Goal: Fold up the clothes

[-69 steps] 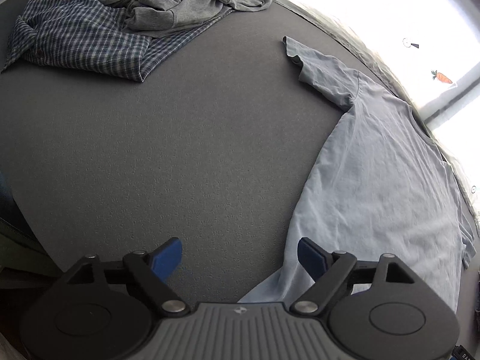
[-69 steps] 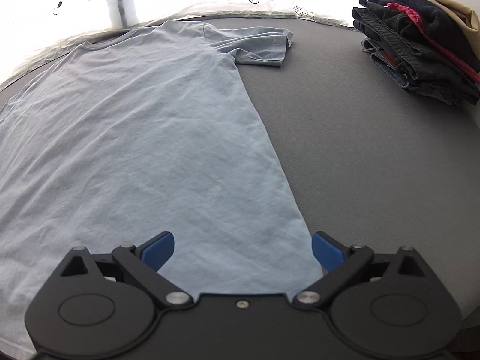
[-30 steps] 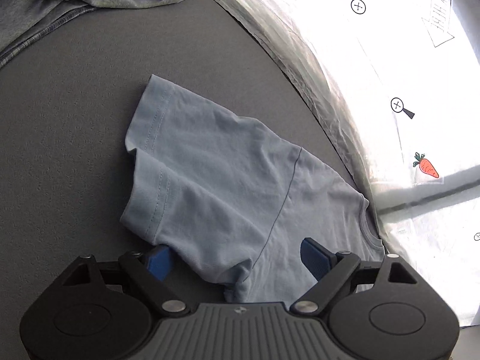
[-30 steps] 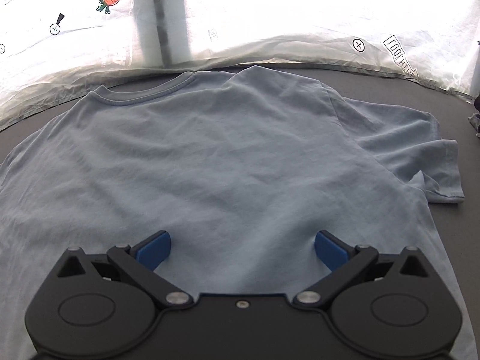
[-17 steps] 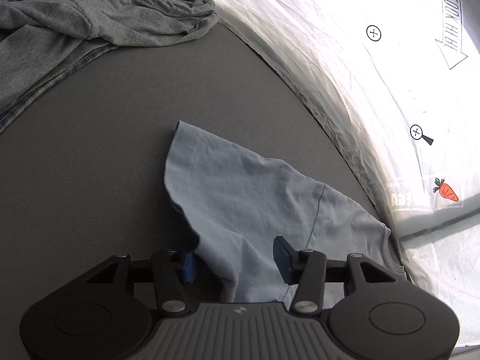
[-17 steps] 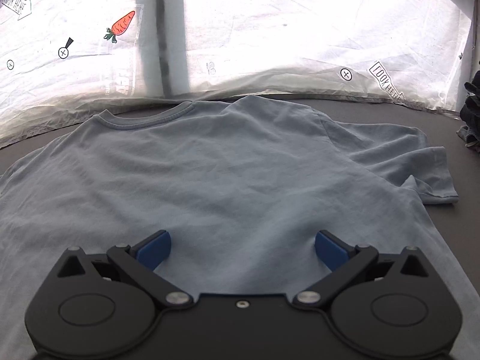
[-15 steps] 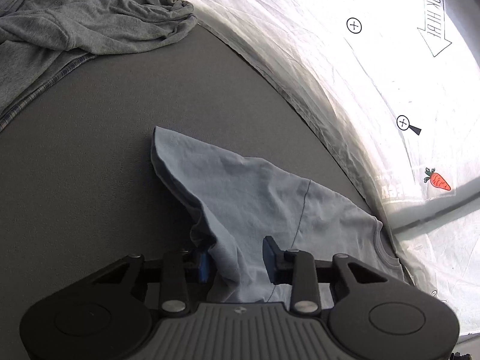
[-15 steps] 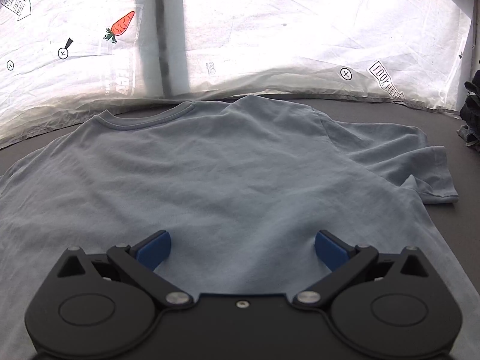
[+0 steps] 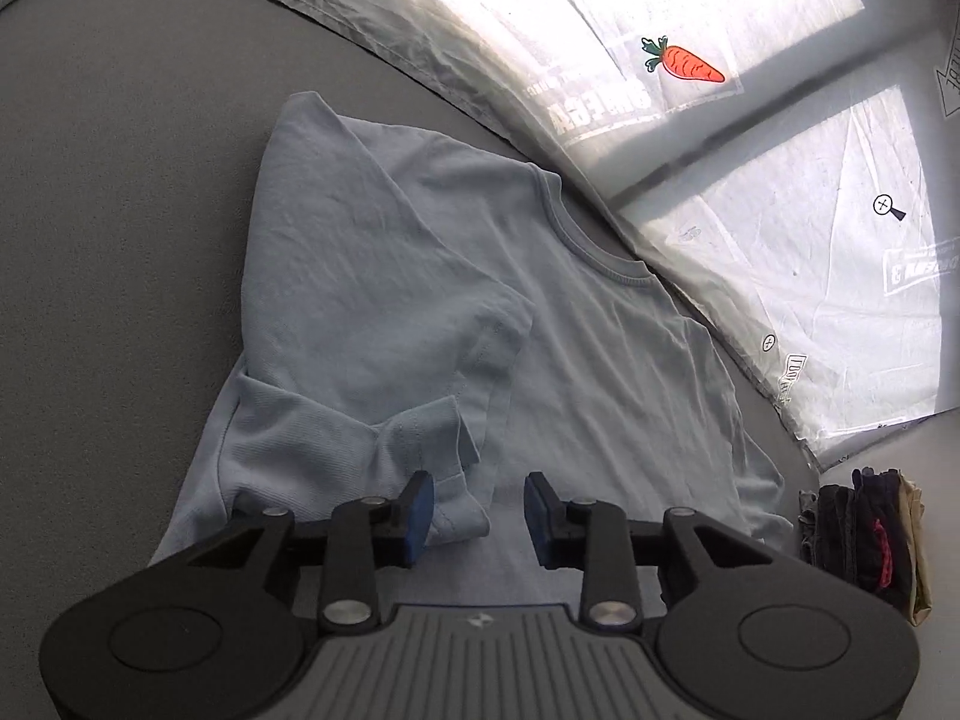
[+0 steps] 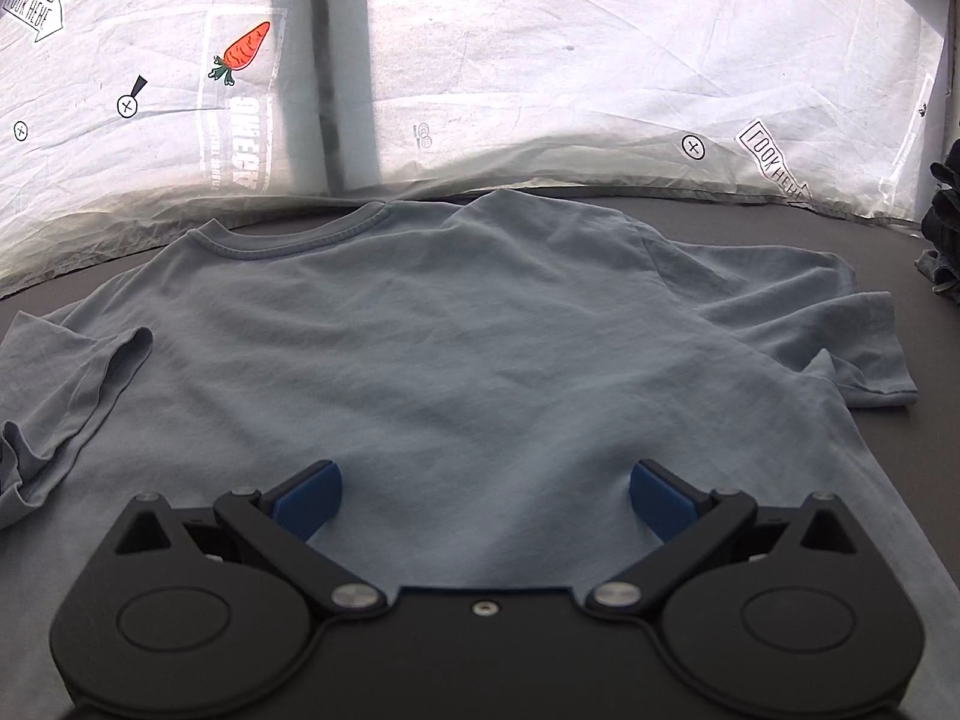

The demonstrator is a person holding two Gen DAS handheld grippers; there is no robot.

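A light blue T-shirt point(image 9: 600, 372) lies flat on the grey tabletop point(image 9: 120, 210), collar toward the window. Its left sleeve point(image 9: 384, 300) is folded inward over the chest, the hem bunched just ahead of my left gripper point(image 9: 479, 516). That gripper's jaws are opening; the hem's corner rests against the left pad, but the pads do not press on it. In the right wrist view the same shirt point(image 10: 480, 330) fills the frame, and my right gripper point(image 10: 483, 492) hovers wide open over its middle with only flat cloth below. The right sleeve point(image 10: 840, 324) lies spread outward.
A stack of dark folded clothes point(image 9: 864, 534) sits at the table's right end, its edge also in the right wrist view point(image 10: 945, 228). A translucent plastic sheet with a carrot sticker point(image 9: 684, 63) covers the window behind the table's far edge.
My left gripper shut on the left sleeve, carried it rightward over the shirt's body while rolling, and its jaws have since parted. The right gripper has stayed in place, open.
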